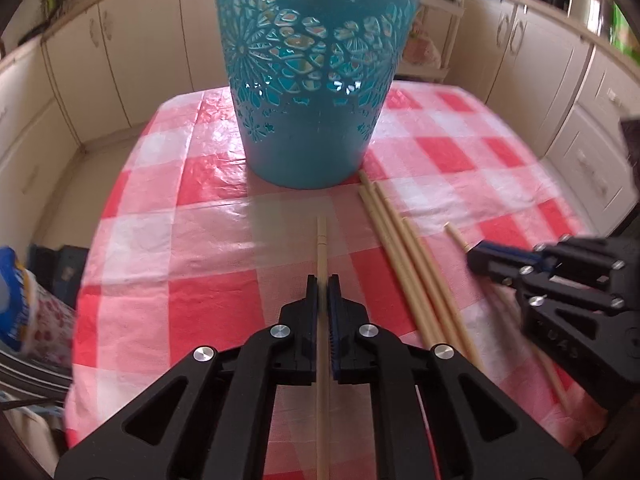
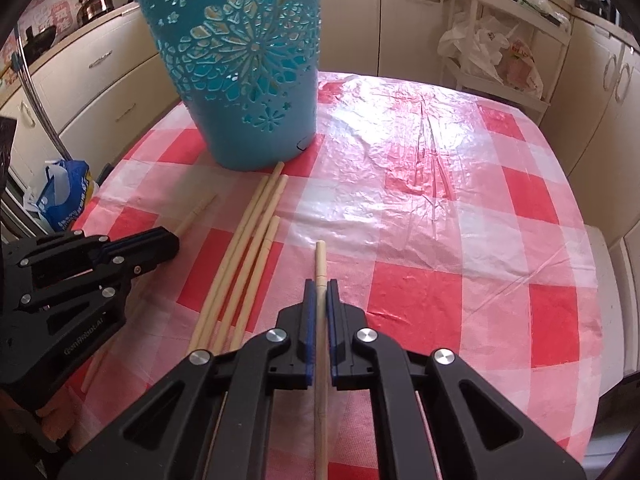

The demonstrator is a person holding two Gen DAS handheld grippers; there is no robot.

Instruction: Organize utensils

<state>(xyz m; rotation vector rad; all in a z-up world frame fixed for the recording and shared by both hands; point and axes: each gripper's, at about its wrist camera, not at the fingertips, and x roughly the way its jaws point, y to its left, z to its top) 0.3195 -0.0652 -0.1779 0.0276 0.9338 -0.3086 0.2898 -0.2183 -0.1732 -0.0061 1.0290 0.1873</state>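
A tall teal cut-out basket (image 1: 316, 80) (image 2: 248, 80) stands upright at the far side of the red-and-white checked tablecloth (image 1: 208, 240) (image 2: 440, 200). My left gripper (image 1: 323, 284) (image 2: 168, 242) is shut on a pale wooden chopstick (image 1: 322, 248) (image 2: 196, 212) whose tip points toward the basket. To its right, my right gripper (image 2: 321, 286) (image 1: 486, 260) is shut on a second chopstick (image 2: 320, 260) (image 1: 456, 234). Between the two grippers, several loose chopsticks (image 1: 404, 256) (image 2: 248, 248) lie side by side on the cloth, their far ends near the basket's base.
Cream kitchen cabinets (image 1: 100, 60) (image 2: 600, 100) surround the table. A white rack with plastic bags (image 2: 500, 52) stands beyond the far right corner. A blue bag (image 2: 64, 196) sits on the floor to the left, and a kettle (image 2: 94, 4) rests on the counter.
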